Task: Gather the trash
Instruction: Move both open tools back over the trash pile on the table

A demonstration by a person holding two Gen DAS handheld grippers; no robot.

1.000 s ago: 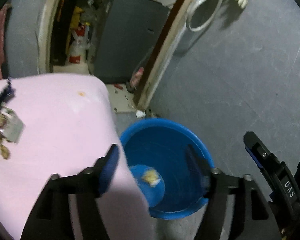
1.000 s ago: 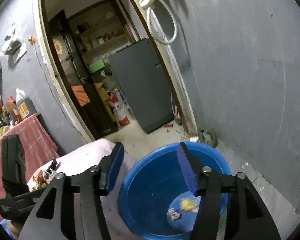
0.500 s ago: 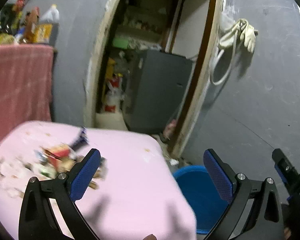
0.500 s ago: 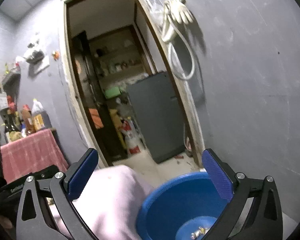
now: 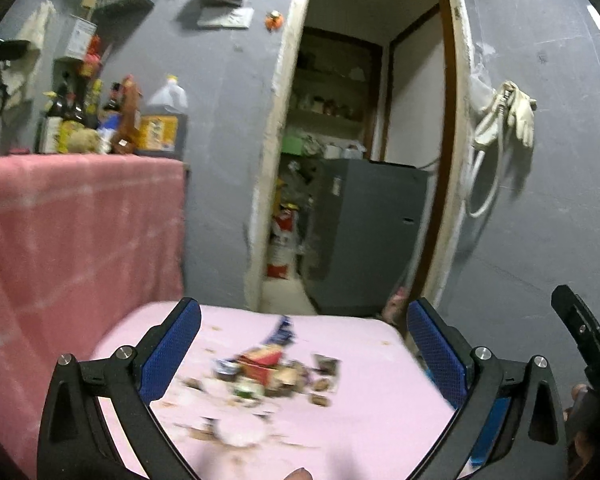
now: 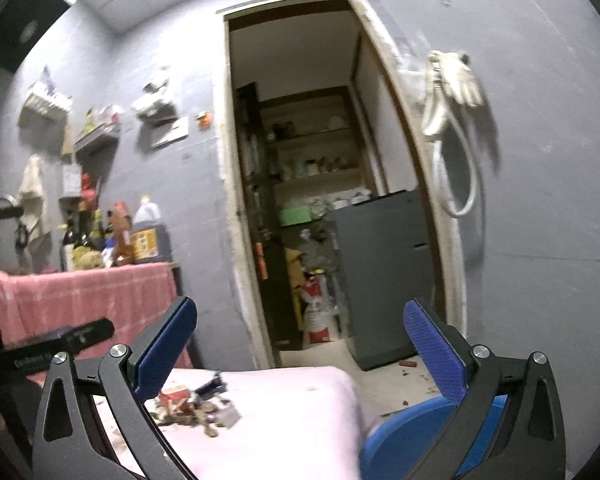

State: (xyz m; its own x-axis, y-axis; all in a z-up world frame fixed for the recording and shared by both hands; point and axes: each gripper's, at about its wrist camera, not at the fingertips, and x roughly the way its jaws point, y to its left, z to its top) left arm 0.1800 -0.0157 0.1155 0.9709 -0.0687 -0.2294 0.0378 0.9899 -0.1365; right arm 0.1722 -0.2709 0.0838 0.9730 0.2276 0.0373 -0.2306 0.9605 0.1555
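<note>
Our left tongs (image 5: 302,354) and right tongs (image 6: 300,346), just spread, hold nothing; trash pile (image 5: 268,372) lies on the pink surface (image 5: 380,408).

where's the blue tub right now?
Right wrist view, bottom right: the blue tub sits on the floor right beside the pink-covered table, partly hidden behind the right gripper's right finger, below the doorway.

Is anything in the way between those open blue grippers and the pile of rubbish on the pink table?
Nothing visible. The left gripper is open and empty, with the trash pile lying on the pink table straight ahead. The right gripper is open too.
</note>
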